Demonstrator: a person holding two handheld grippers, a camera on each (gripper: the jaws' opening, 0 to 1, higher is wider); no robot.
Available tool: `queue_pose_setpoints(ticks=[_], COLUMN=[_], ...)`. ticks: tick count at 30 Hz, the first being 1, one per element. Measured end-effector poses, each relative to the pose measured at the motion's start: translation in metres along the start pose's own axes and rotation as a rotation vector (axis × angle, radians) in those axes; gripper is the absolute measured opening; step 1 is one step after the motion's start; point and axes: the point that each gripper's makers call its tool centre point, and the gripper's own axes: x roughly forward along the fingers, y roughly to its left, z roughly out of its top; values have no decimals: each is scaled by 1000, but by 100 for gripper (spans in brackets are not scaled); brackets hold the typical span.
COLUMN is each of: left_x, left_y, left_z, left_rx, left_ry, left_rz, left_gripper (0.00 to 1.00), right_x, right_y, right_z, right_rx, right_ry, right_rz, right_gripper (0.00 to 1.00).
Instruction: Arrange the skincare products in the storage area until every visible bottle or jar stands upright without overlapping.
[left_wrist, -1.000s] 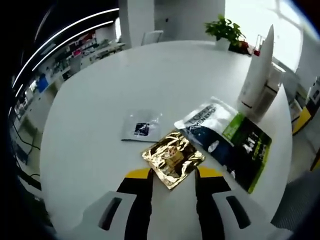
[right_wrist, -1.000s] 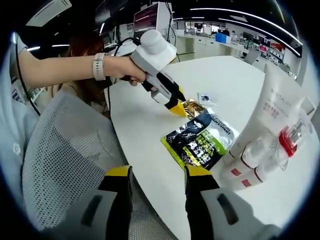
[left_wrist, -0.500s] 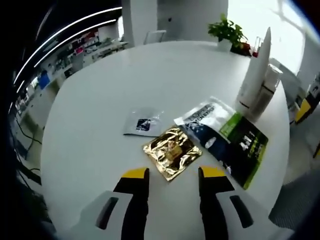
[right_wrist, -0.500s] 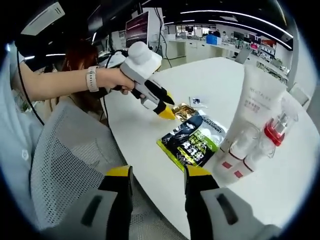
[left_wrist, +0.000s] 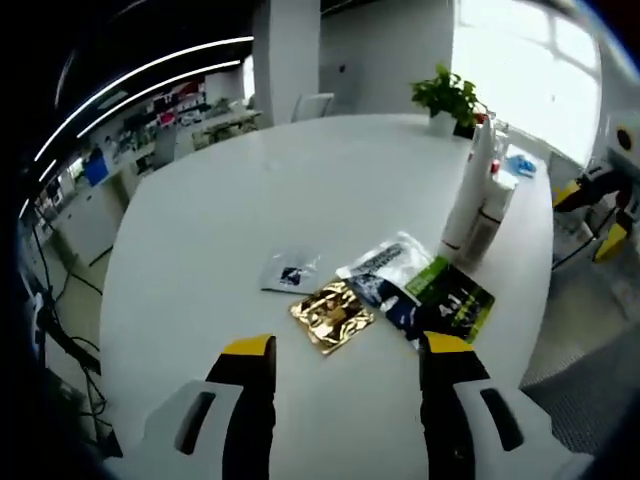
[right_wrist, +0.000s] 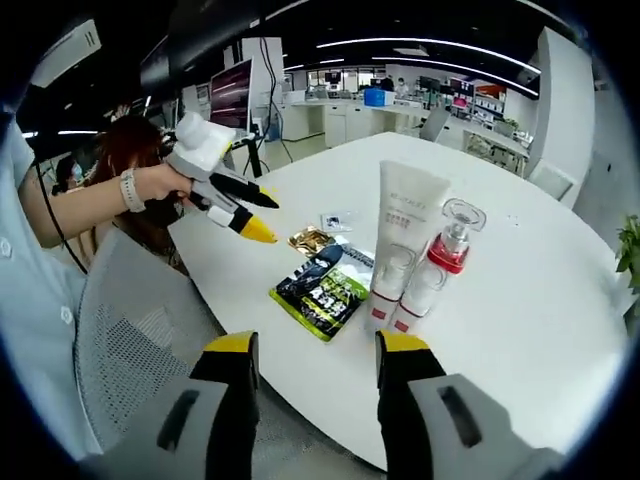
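My left gripper (left_wrist: 345, 365) hangs above the near part of the round white table (left_wrist: 300, 180), its yellow-tipped jaws spread wide with nothing between them; in the right gripper view the same tool (right_wrist: 258, 214) shows from the side, held in my hand (right_wrist: 158, 185) over the table's edge, its two tips parted; my right gripper (right_wrist: 317, 362) sits off the table's edge, above a grey mesh chair (right_wrist: 130, 340), jaws likewise well apart and holding nothing; the skincare things gather toward one side of the table; a gold foil sachet (left_wrist: 331, 314) lies flat just ahead of my left jaws, with a small clear sachet (left_wrist: 290, 271) beside it, close but whether touching I cannot tell; a black and green pouch (left_wrist: 440, 305) lies flat on the other side of the gold one, and a white-topped packet (left_wrist: 378, 262) appears to overlap it; beyond them a tall white tube (right_wrist: 404, 240) stands upright on its cap, and just beside it a pump bottle with a red collar (right_wrist: 443, 258) stands upright too; a potted plant (left_wrist: 448, 95) stands at the far rim, well apart from the products.
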Motion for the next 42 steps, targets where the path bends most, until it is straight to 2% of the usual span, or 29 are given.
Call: queue_pose_setpoints(ticks=[6, 12, 21, 29, 35, 39, 42], left_x=[-21, -43, -64, -68, -68, -65, -63], left_y=[-11, -22, -35, -38, -47, -49, -53], left_z=[12, 11, 8, 12, 12, 11, 13], left_rx=[18, 17, -1, 10, 21, 23, 18], left_ry=[-43, -66, -91, -96, -87, -77, -81], left_rz=[-14, -6, -21, -23, -42, -47, -57], left_gripper=[68, 74, 86, 89, 94, 94, 97], right_x=[-7, -11, -12, -16, -21, -22, -23], right_y=[-14, -21, -23, -27, -27, -27, -27], right_z=[1, 4, 5, 7, 8, 7, 5], right_rx=[26, 45, 72, 80, 82, 74, 70], right_ry=[-22, -50, -79, -91, -109, -105, -101], right_rz=[-53, -89, -100, -100, -99, -99, -96], right_gripper=[58, 67, 78, 85, 91, 94, 96])
